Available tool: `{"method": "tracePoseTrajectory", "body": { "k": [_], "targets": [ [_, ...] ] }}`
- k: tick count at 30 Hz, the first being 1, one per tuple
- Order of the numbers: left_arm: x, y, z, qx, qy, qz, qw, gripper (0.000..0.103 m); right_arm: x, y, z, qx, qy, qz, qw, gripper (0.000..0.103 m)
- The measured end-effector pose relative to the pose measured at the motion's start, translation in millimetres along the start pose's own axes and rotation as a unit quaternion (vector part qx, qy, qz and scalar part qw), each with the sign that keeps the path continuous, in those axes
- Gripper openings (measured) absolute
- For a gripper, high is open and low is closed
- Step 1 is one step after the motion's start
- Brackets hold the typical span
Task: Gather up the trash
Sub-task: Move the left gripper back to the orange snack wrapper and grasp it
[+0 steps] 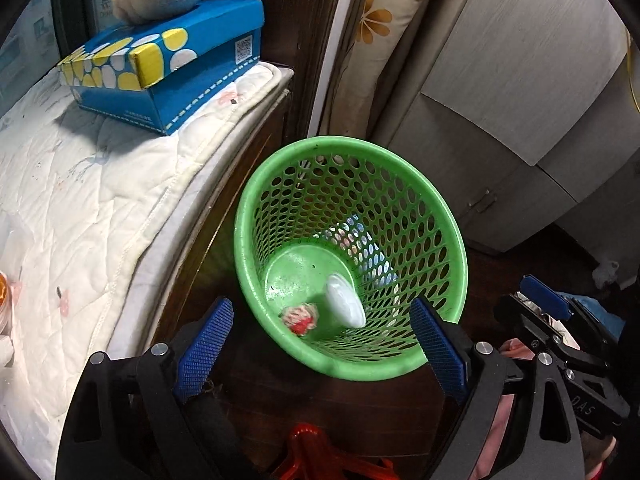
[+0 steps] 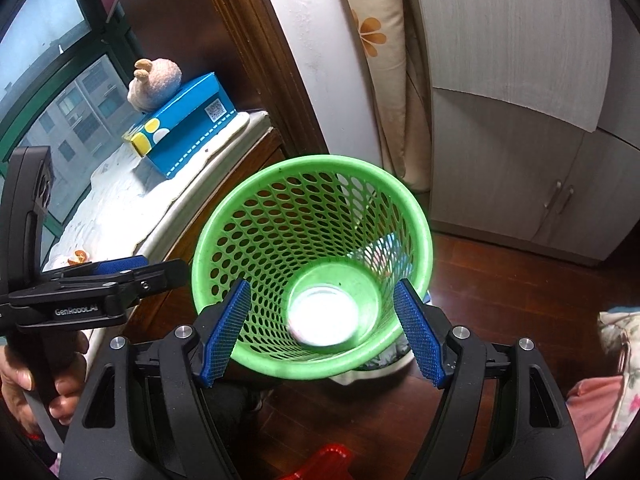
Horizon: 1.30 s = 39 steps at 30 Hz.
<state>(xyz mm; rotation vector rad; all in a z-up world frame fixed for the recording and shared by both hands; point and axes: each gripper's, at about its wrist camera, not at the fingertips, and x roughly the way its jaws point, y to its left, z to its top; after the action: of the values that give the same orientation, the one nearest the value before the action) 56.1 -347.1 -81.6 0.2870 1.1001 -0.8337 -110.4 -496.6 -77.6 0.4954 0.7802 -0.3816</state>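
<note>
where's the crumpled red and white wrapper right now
In the left wrist view the crumpled wrapper lies on the bottom of the green basket, just left of the white cup; the right wrist view doesn't show it.

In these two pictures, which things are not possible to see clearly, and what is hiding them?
- Crumpled wrapper in the green basket: shows in the left wrist view; in the right wrist view the white cup hides it.
- Pale thing behind the basket wall: seen only through the mesh holes, unidentifiable.
- Red plastic object: cut off by the bottom edge in both views.
- Orange item on the quilt: cut off by the left edge.
</note>
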Motion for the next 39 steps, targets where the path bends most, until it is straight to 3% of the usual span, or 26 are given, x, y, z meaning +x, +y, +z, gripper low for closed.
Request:
{"method": "tracePoseTrajectory", "body": {
  "k": [10,22,31,39],
  "targets": [
    [-73,49,-35,-0.044,-0.068,0.054,0.9952,0.087,-8,48,1,-0.048,-0.003,0.035,0.998,0.074],
    [-142,128,-79,-0.128,-0.116,0.137,0.9754,0.087,1,136,4,-0.118,0.006,0.089,0.989,0.074],
    [-192,208,-105,-0.219,-0.141,0.194,0.9458,0.087,8,190,2,-0.157,0.016,0.123,0.980,0.074],
    [-219,302,-117,-0.333,-0.138,0.193,0.9125,0.087,14,227,1,-0.180,0.025,0.144,0.973,0.074]
  ]
}}
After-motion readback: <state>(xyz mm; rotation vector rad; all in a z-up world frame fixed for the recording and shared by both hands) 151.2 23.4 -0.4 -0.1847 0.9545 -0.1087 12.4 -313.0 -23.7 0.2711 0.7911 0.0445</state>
